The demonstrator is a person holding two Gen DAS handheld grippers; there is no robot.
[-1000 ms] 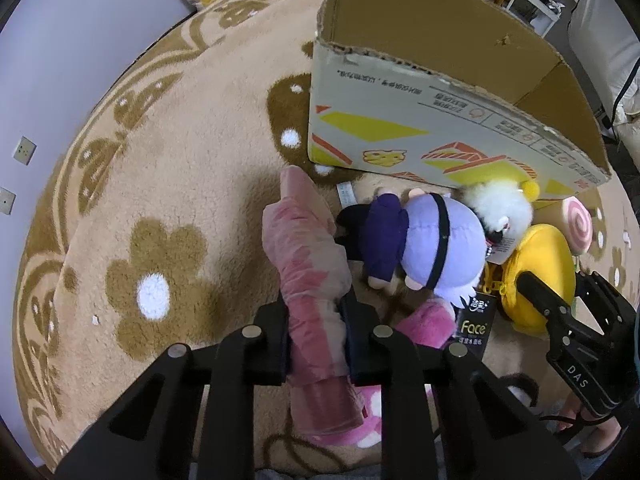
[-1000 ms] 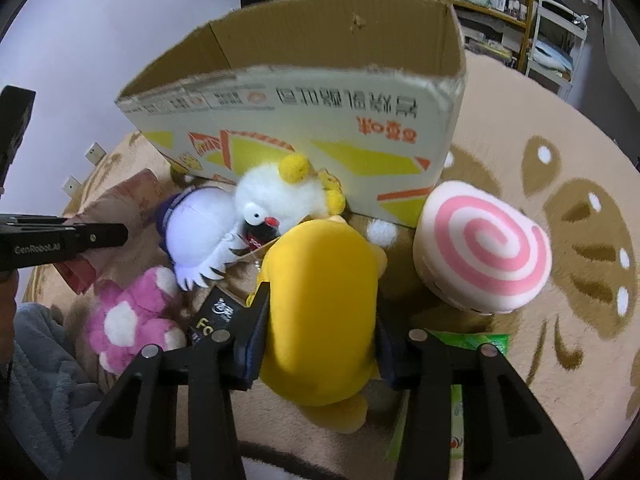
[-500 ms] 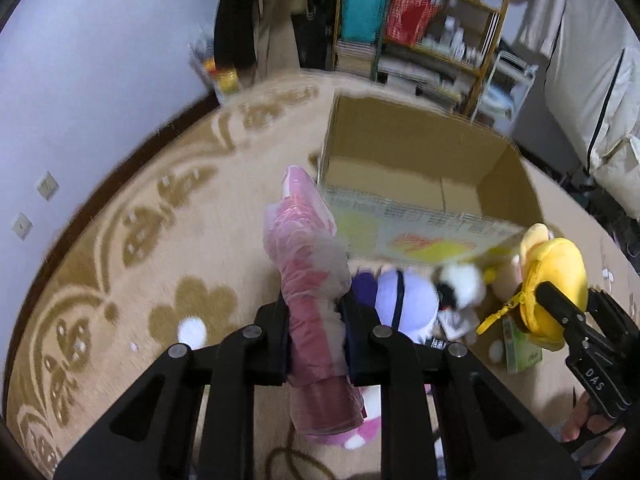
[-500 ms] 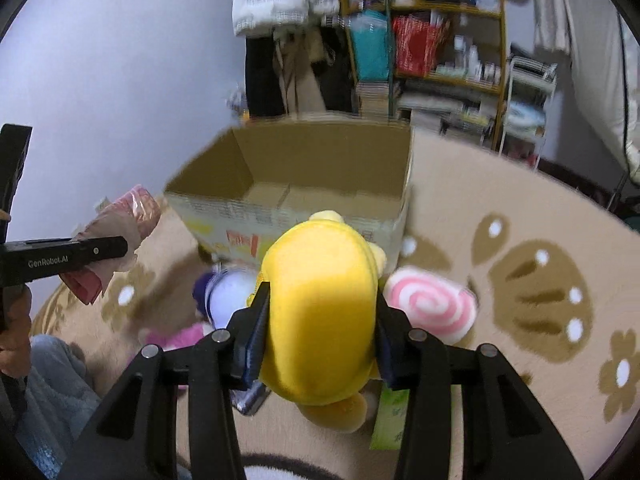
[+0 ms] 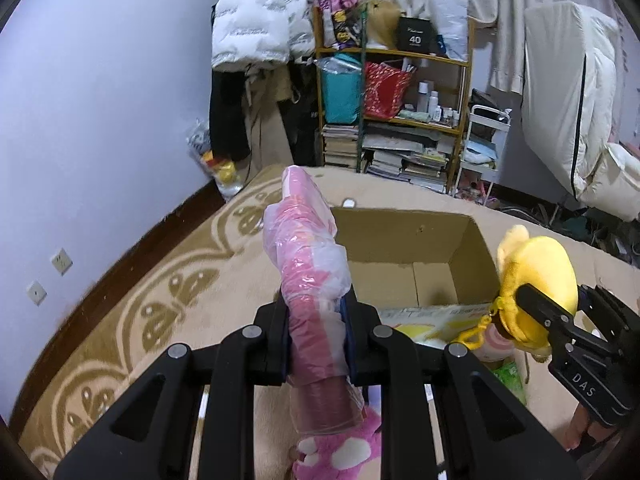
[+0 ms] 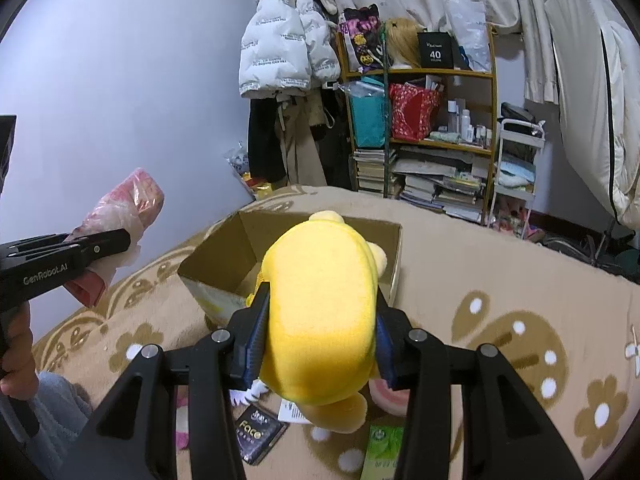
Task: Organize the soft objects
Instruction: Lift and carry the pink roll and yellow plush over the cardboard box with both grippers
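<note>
Upward — pink wrapped roll (image 5: 310, 276) points, toward box (image 5: 412, 256).

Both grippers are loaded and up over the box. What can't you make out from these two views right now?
- Box floor, near part: left view, hidden by its front wall; right view, by the yellow plush.
- Toys on the rug: mostly covered by both grippers.
- Pink bundle, contents: blurred by its plastic wrap.
- Shelf labels: too small.

White puffer jacket (image 6: 285, 36) hangs beside cluttered shelf (image 6: 420, 128).
</note>
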